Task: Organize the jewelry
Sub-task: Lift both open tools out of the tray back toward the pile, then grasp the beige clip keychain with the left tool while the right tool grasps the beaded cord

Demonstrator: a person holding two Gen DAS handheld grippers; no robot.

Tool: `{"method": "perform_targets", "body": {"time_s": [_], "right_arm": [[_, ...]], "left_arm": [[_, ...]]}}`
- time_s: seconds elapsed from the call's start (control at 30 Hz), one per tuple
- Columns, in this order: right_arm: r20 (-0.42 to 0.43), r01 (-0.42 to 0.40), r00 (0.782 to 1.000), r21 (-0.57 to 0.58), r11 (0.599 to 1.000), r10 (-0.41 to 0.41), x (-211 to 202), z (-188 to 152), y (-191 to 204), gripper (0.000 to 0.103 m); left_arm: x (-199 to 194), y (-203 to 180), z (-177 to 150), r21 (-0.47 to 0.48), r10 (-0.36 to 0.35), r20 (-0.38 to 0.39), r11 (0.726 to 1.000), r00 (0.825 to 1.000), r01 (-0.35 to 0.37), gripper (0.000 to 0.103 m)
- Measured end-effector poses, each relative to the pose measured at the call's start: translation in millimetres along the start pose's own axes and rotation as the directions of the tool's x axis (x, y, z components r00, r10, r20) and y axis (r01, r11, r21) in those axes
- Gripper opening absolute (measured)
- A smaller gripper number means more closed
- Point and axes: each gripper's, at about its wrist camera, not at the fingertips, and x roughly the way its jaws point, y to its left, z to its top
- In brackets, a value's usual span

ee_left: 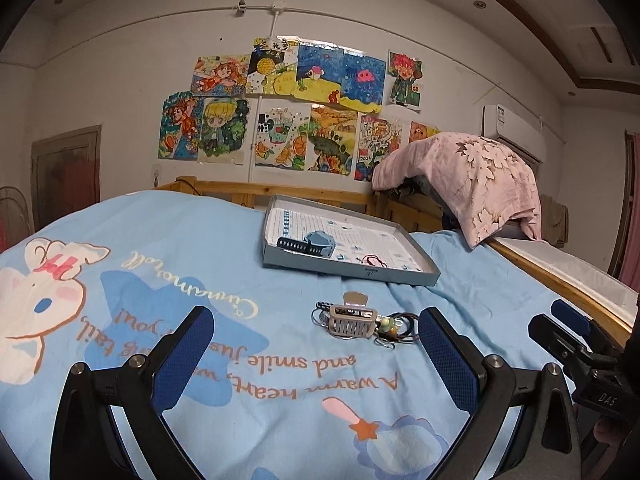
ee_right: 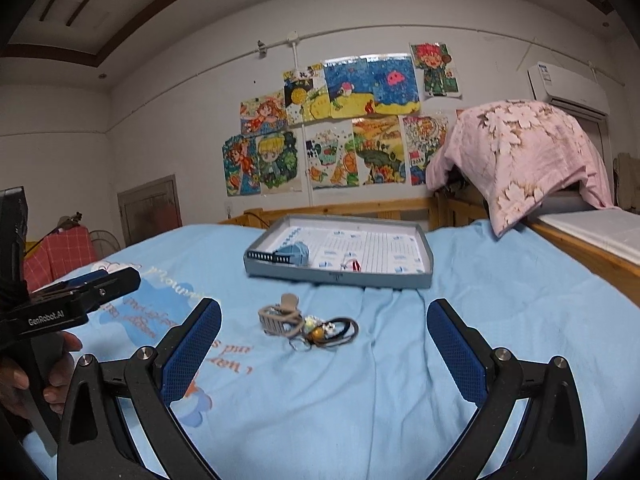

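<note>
A beige hair claw clip [ee_left: 351,317] lies on the blue bedsheet beside a tangle of hair ties and bead charms [ee_left: 394,328]. They also show in the right wrist view, the clip [ee_right: 278,316] and the ties [ee_right: 328,330]. A grey shallow box tray [ee_left: 416,276] sits behind them; it holds a blue watch [ee_left: 316,243] and a small red item [ee_left: 372,260]. The tray [ee_right: 424,280] shows in the right wrist view too. My left gripper [ee_left: 316,332] is open and empty just before the pile. My right gripper [ee_right: 324,326] is open and empty, also just before it.
The bed has a blue cartoon-print sheet [ee_left: 200,240] and a wooden rail [ee_left: 560,284] on the right. A pink flowered cloth [ee_left: 472,176] drapes over something at the back right. Drawings hang on the wall. The right gripper's body [ee_left: 580,340] shows at the right.
</note>
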Motion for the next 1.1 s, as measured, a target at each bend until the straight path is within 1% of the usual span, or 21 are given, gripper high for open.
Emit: {"method": "perform_targets", "body": {"time_s": [0.1,0.27,0.4,0.53,0.77,0.93,1.1], "right_arm": [[-0.017,-0.003,1.000,0.003,1.000,0.003,4.9,-0.3,-0.8,0.101],[-0.012,0.000,1.000,-0.009,1.000,0.000,8.0,3.8,3.7,0.101],[-0.001,-0.004,1.000,-0.022,1.000,0.004,16.6,13.2,4.9,0.101],[0.008,-0.003,1.000,-0.030,1.000,0.003,29.9,24.2,2.5,0.101],[0.031,0.030,0.999,-0.047,0.998,-0.029,62.5,43.1,-5.1,0.101],[0.036,0.035,0.999,-0.043,0.998,-0.033,93.9,53.6,-11.1,0.101],[0.013,0.041,0.999,-0.038,0.998,-0.040,126.2,51.8,-18.1,0.101]], "left_arm": [[2.9,0.9,1.5,-0.009,-0.005,-0.015,1.000,1.000,0.005,0.103],[11.7,0.1,9.9,-0.007,-0.015,-0.023,1.000,1.000,0.015,0.103],[20.5,-1.0,17.6,0.008,-0.010,-0.009,1.000,1.000,0.010,0.103],[38.7,3.6,27.9,0.013,0.005,-0.003,1.000,1.000,-0.005,0.103],[81.1,18.0,38.5,-0.020,0.033,-0.031,0.999,0.999,-0.033,0.103],[110.9,19.6,42.5,-0.028,0.028,-0.044,0.999,0.999,-0.029,0.103],[137.1,18.4,40.7,-0.035,0.027,-0.058,0.999,0.998,-0.029,0.103]]}}
